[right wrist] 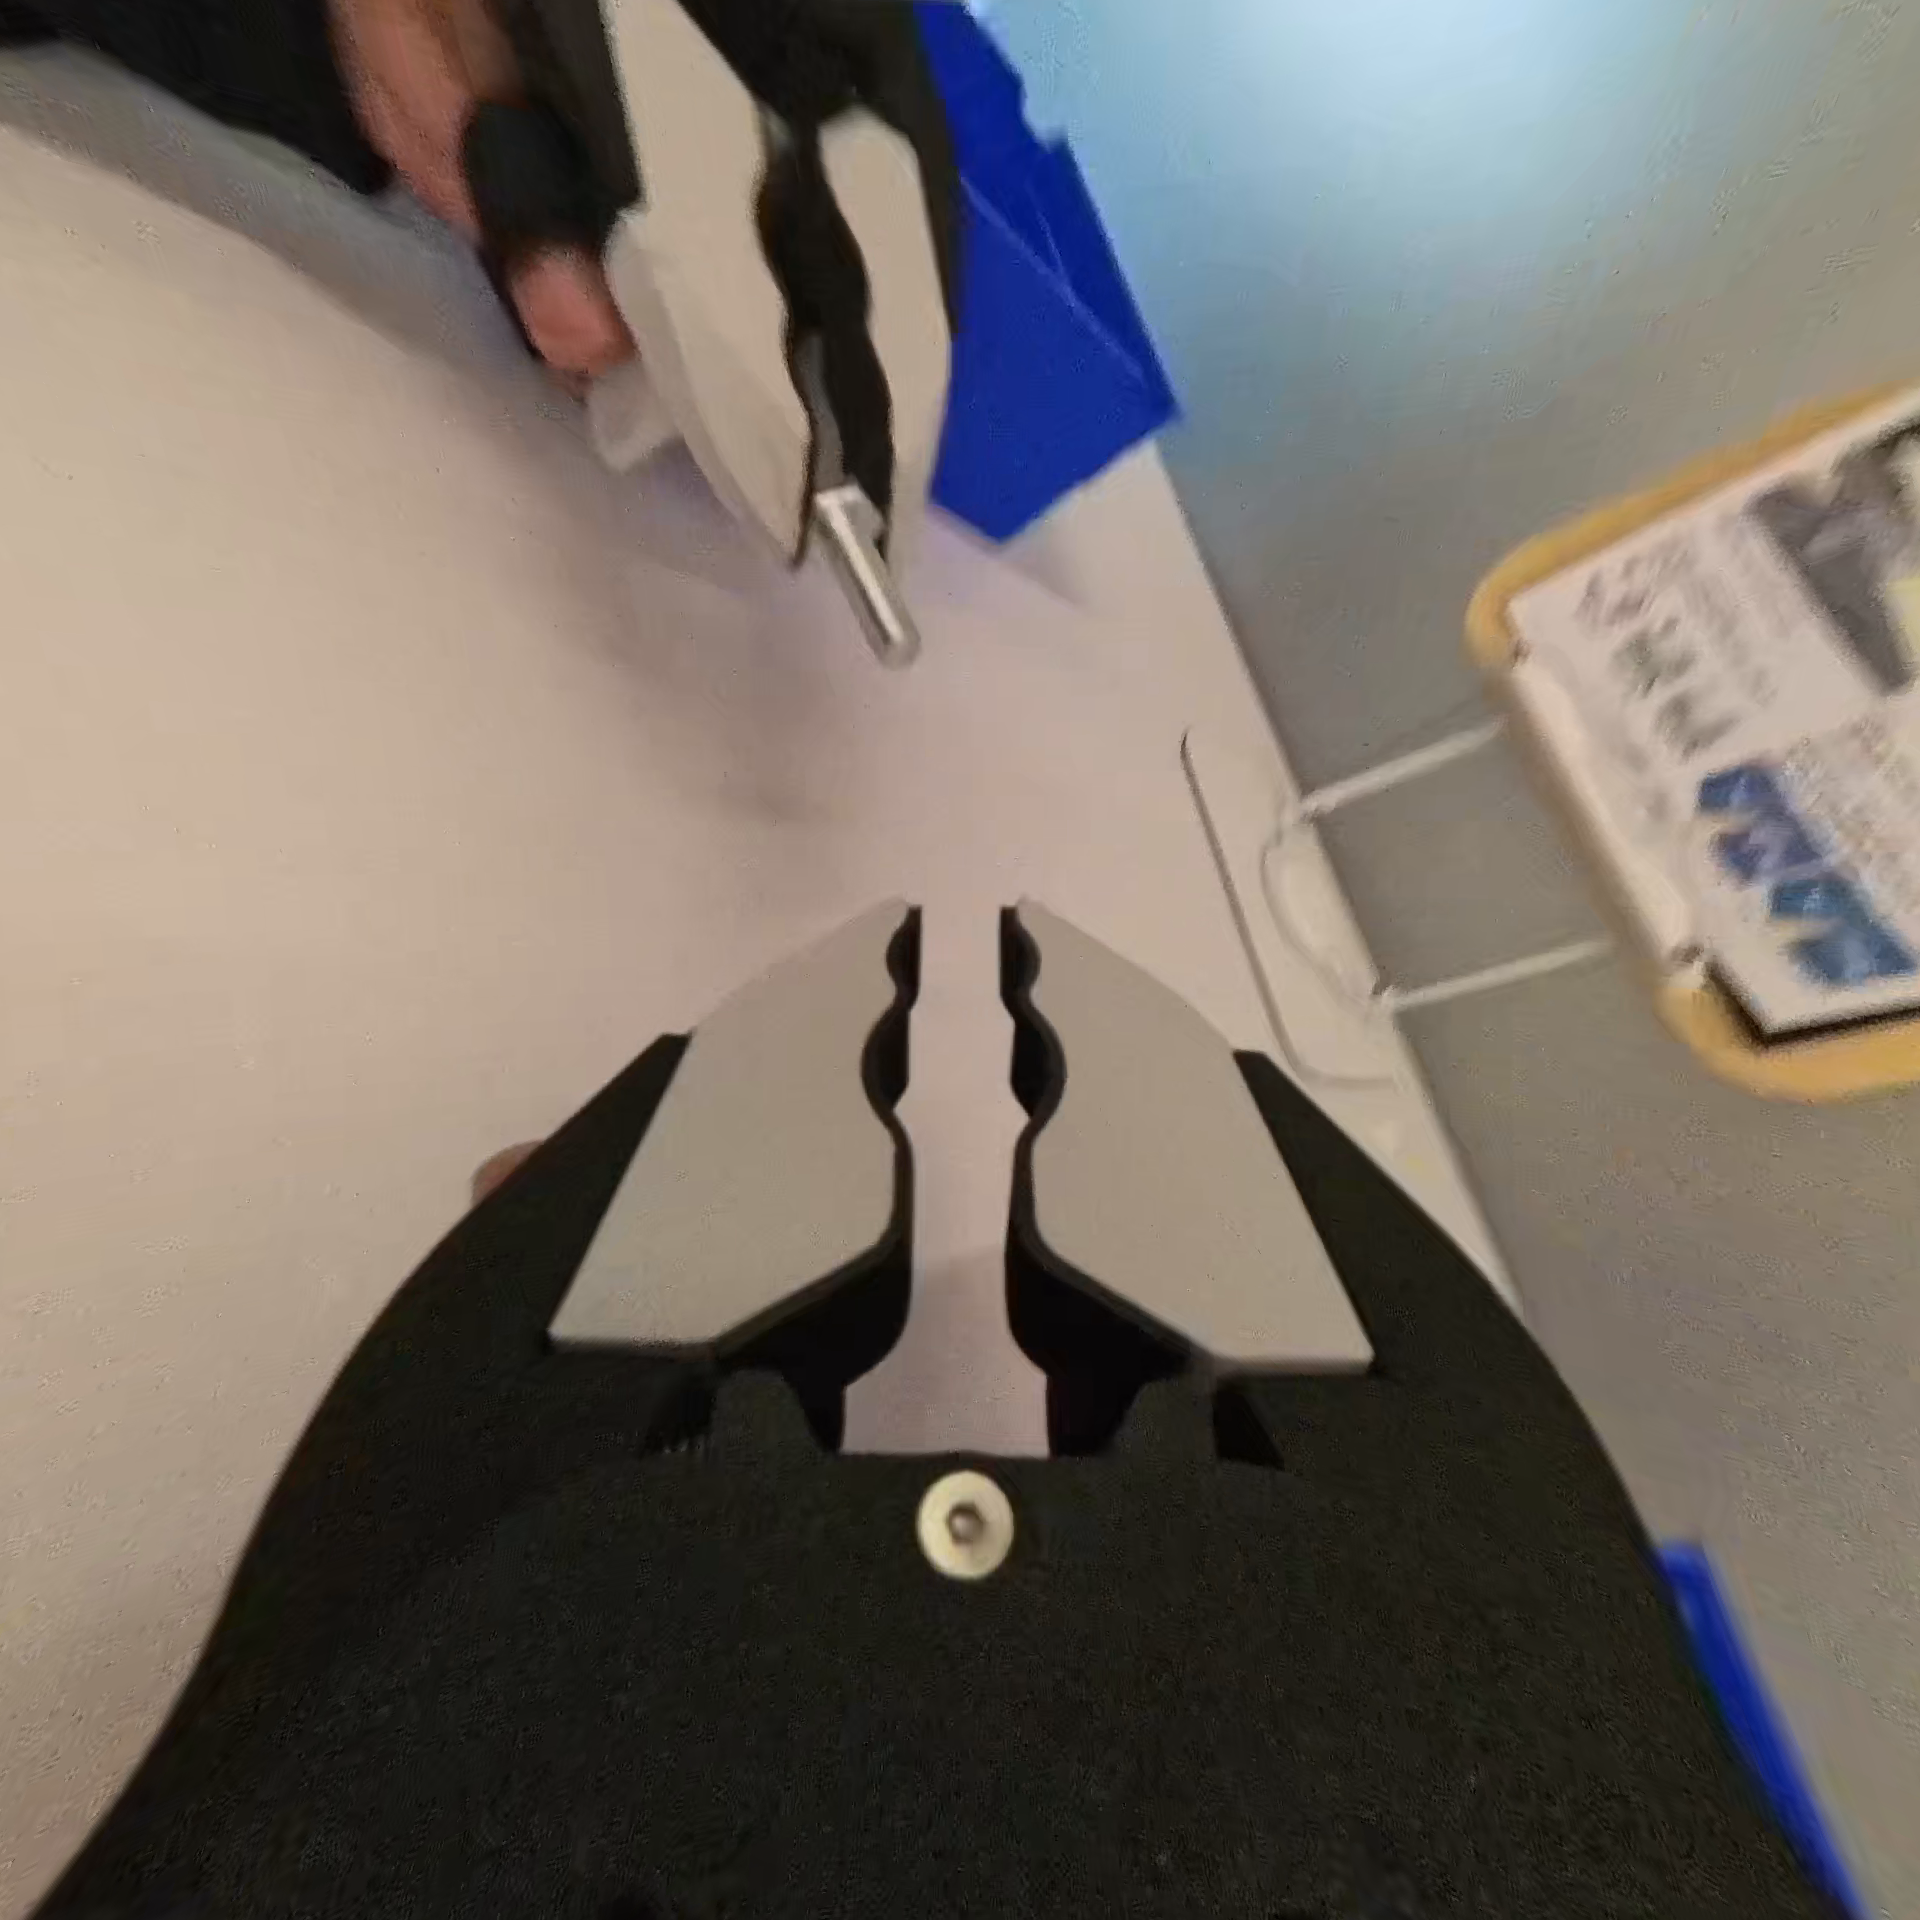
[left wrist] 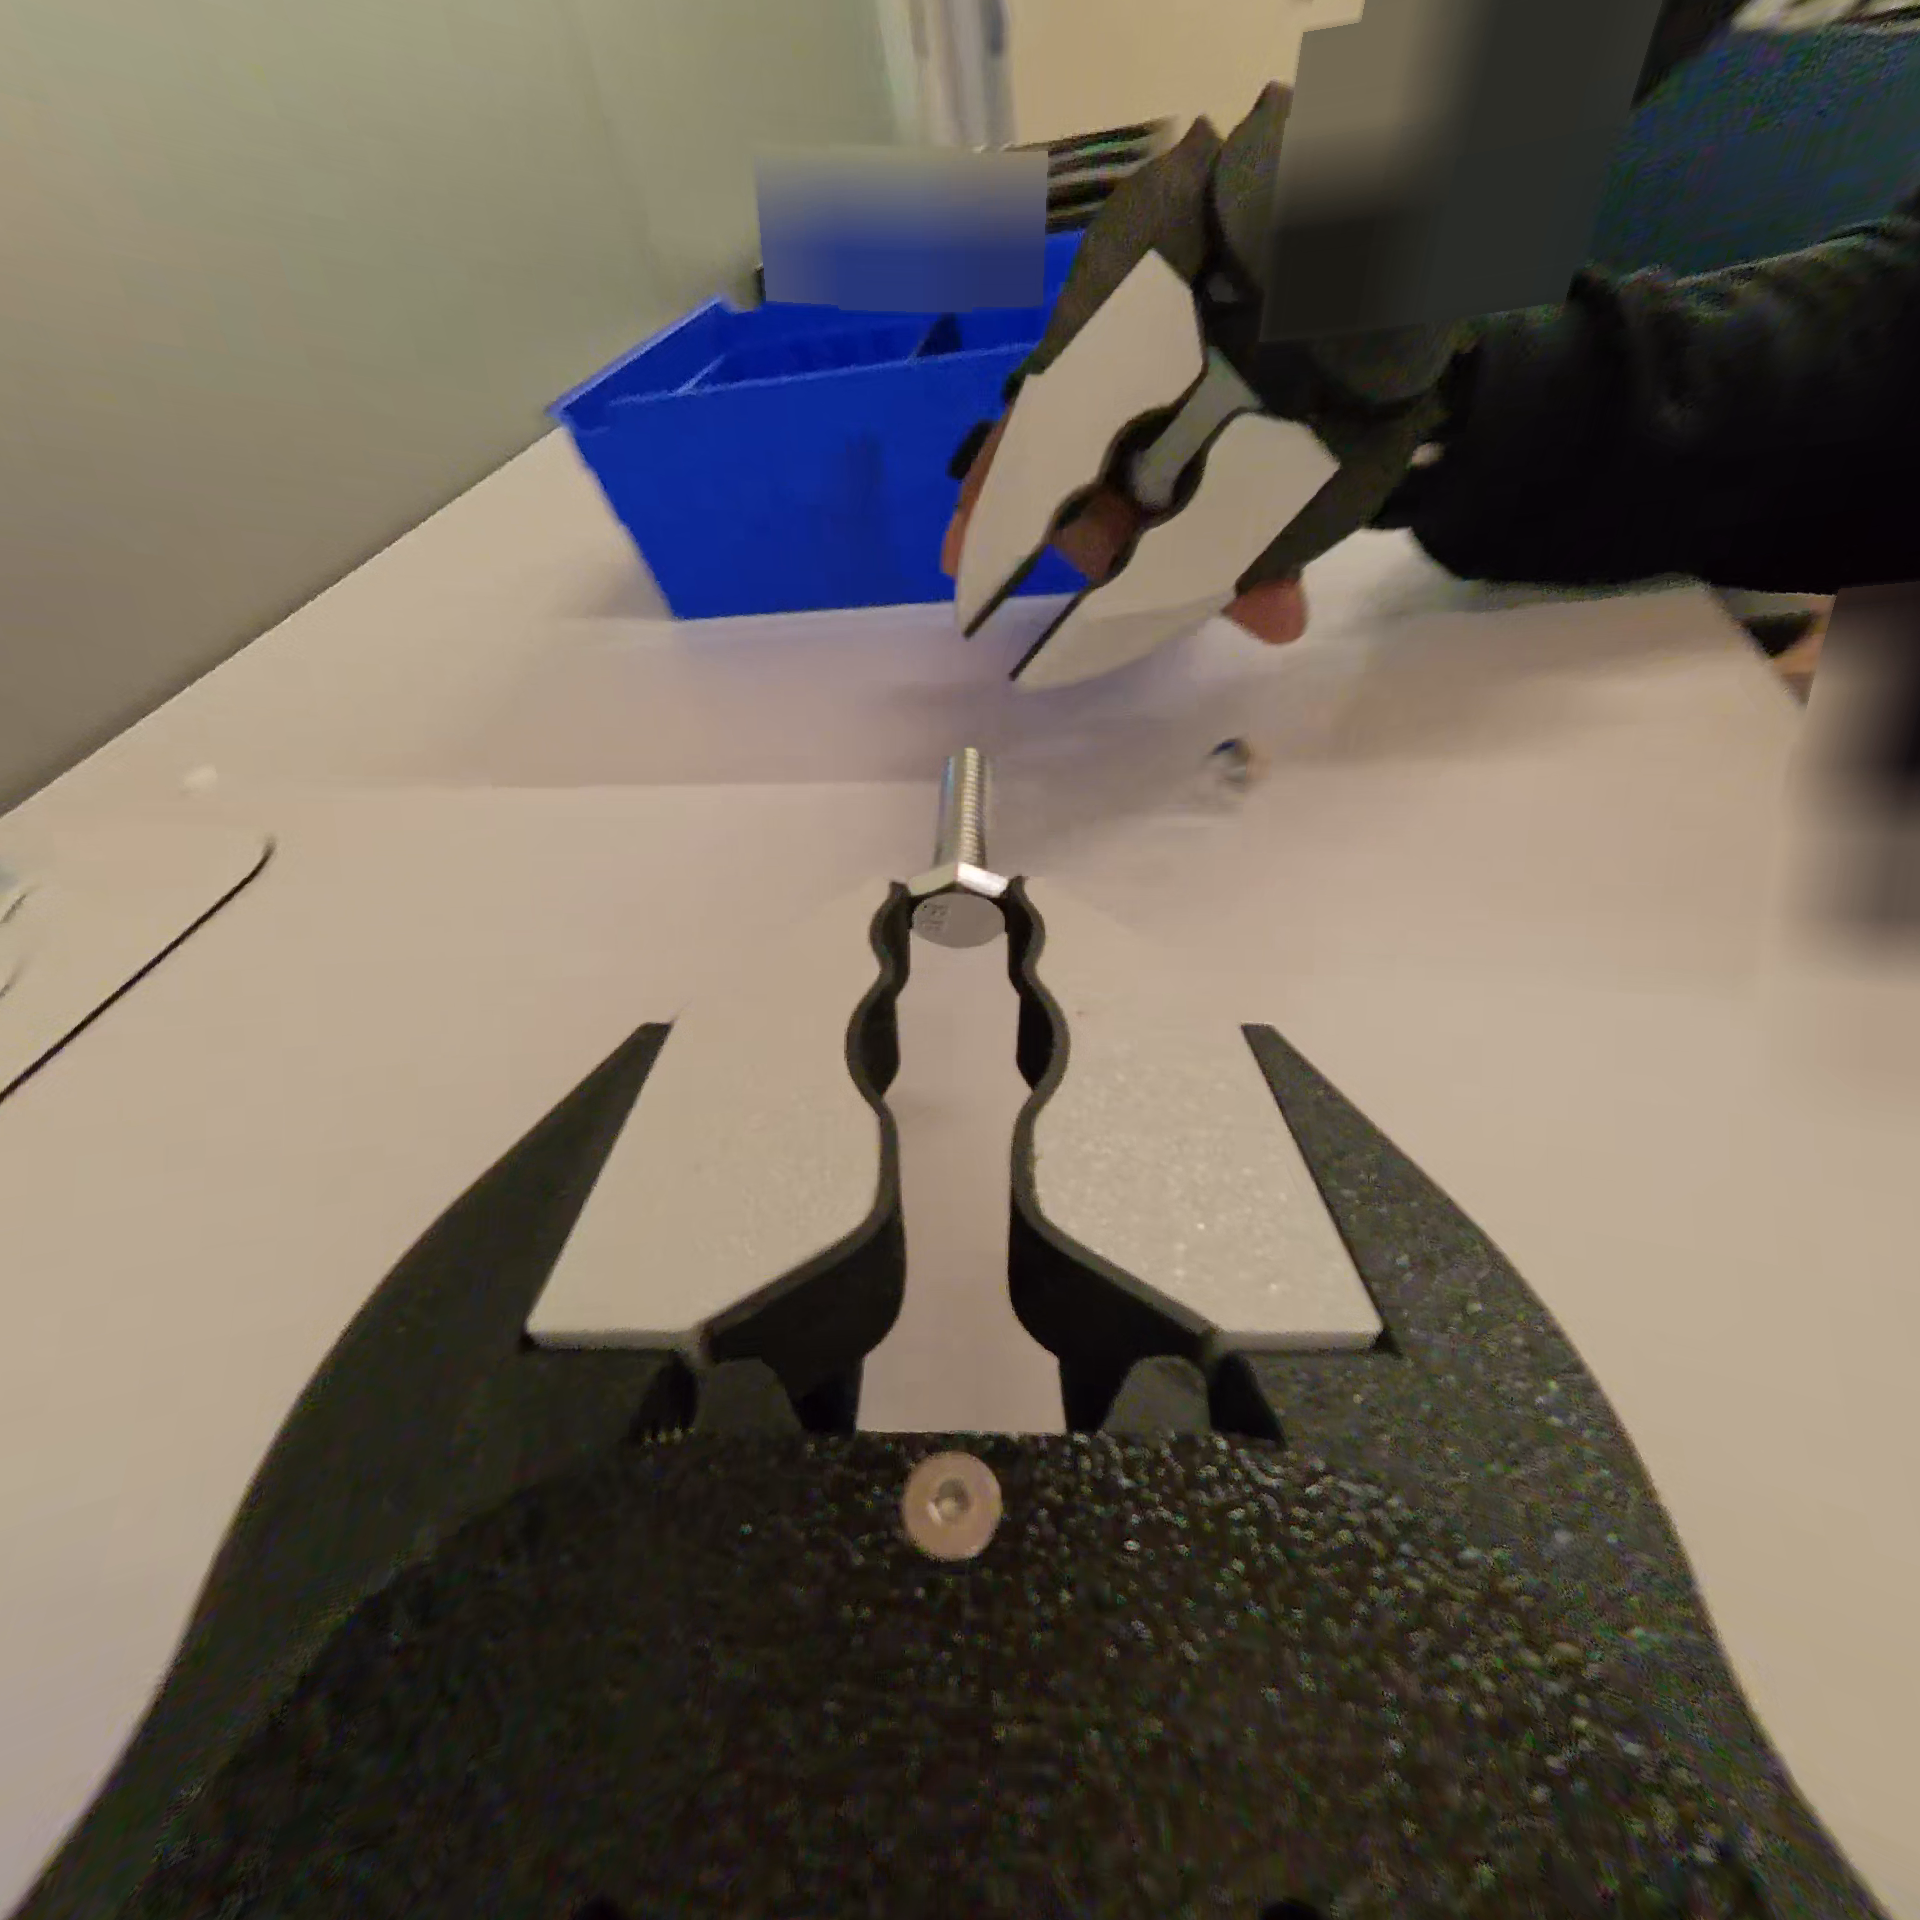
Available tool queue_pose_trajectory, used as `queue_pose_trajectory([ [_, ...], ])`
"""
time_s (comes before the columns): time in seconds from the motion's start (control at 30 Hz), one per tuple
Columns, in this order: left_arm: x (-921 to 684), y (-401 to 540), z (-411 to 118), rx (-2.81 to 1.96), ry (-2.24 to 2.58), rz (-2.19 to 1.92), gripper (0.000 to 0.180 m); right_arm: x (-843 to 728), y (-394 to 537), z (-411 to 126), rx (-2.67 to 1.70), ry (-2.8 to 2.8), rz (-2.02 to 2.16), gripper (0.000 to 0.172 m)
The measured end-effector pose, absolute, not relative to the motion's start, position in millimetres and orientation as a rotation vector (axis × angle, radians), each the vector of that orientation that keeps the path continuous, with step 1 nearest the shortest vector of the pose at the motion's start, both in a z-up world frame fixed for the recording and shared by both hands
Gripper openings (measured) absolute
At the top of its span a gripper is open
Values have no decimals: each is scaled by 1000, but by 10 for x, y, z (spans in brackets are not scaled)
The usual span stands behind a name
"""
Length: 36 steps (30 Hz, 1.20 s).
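White table (left wrist: 520, 727): left gripper (left wrist: 958, 883) clamps bolt (left wrist: 962, 821) by head, shank pointing forward; right gripper (right wrist: 960, 914) slightly parted, bare.

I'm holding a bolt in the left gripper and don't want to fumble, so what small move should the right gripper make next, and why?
Probably widen the right gripper and lower it toward the small blurred piece on the table. Its fingers stand narrowly apart with nothing between them, while the left gripper clamps the bolt by its head.
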State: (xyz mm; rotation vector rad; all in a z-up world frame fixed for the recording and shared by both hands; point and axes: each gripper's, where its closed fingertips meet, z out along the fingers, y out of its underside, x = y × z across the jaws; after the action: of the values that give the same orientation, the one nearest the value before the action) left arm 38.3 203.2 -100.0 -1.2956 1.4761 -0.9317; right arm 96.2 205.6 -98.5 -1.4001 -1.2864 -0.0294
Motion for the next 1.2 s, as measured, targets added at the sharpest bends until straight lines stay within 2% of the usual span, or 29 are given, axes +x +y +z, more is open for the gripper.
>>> queue_pose_trajectory([
  [0.03, 372, 2083, -1020, -1320, 1464, -903, 17, 1042, 2113, -1029, -1497, -1238, 2, 21],
  [0.13, 369, 2207, -1068, -1379, 1420, -816, 17, 1220, 2131, -1044, -1665, -1054, 126, 28],
  [0.3, 409, 2169, -1079, -1427, 1388, -753, 17, 1427, 1557, -751, -1647, -765, 358, 29],
  [0.37, 424, 2093, -1098, -1446, 1392, -723, 17, 1529, 1181, -709, -1648, -728, 406, 23],
  [0.47, 460, 1945, -1097, -1445, 1395, -725, 17, 1678, 835, -960, -1785, -803, 358, 23],
  [0.57, 508, 1851, -1078, -1438, 1382, -733, 17, 1750, 682, -1403, -1989, -956, 282, 37],
  [0.63, 534, 1819, -1085, -1431, 1391, -723, 17, 1782, 661, -1597, -2052, -993, 239, 39],
  [0.8, 569, 1831, -1139, -1442, 1406, -733, 17, 1698, 651, -1708, -2071, -1013, 263, 40],
  [0.93, 591, 1821, -1161, -1446, 1418, -735, 17, 1599, 679, -1762, -2088, -1070, 268, 40],
  [1.0, 598, 1805, -1157, -1442, 1422, -735, 17, 1558, 691, -1757, -2074, -1092, 267, 29],
  [1.03, 602, 1815, -1156, -1440, 1422, -738, 17, 1550, 694, -1754, -2065, -1102, 255, 18],
  [1.2, 637, 1758, -1159, -1428, 1437, -736, 17, 1545, 637, -1725, -2029, -1133, 243, 16],
])
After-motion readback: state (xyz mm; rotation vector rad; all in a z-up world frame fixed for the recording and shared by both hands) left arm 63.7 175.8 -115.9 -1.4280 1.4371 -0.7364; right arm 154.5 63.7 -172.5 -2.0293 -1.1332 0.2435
